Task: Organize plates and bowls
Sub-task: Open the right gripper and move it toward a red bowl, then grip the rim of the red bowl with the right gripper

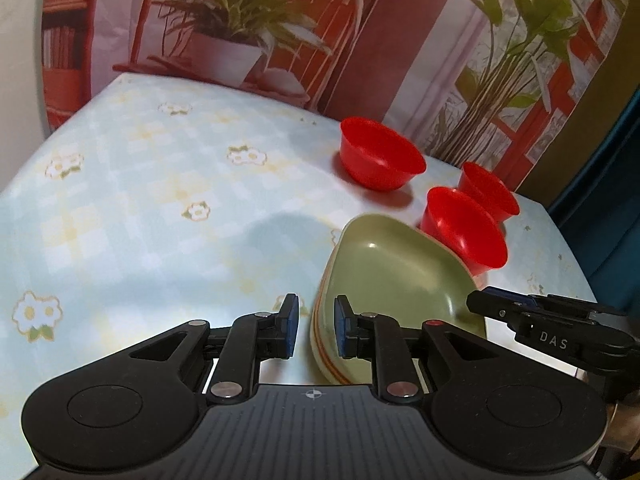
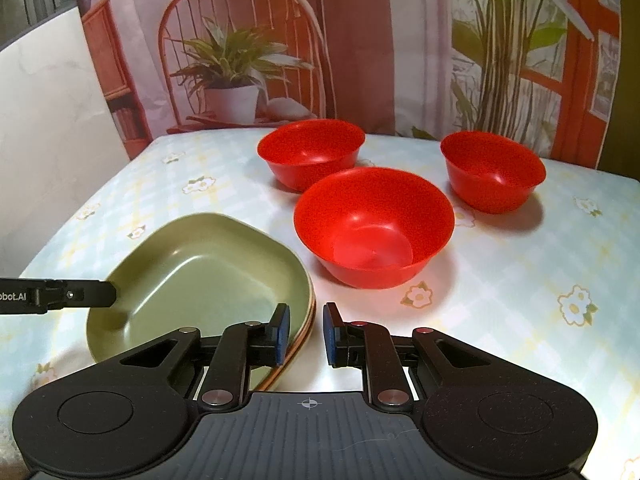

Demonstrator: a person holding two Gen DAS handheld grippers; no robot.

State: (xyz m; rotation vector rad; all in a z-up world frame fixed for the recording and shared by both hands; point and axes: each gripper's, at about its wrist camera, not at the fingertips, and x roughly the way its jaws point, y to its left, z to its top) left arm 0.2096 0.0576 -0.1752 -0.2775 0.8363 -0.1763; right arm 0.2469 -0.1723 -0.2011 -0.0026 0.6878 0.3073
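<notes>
A stack of green plates [image 2: 192,280] lies on the flowered tablecloth; it also shows in the left wrist view [image 1: 392,280]. Three red bowls stand beyond it: a near one [image 2: 374,226], a far left one [image 2: 310,152] and a far right one [image 2: 492,170]. In the left wrist view they sit at the right [image 1: 380,156], [image 1: 464,228], [image 1: 488,190]. My left gripper [image 1: 316,330] is open, its jaws astride the stack's left rim. My right gripper [image 2: 304,334] is open, its jaws astride the stack's right rim. Each gripper shows in the other's view [image 1: 532,320], [image 2: 60,296].
The table [image 2: 540,280] has a pale blue checked cloth with flowers. A printed backdrop [image 2: 360,40] of a chair and plants hangs right behind the table's far edge. A white wall [image 2: 48,120] stands at the left.
</notes>
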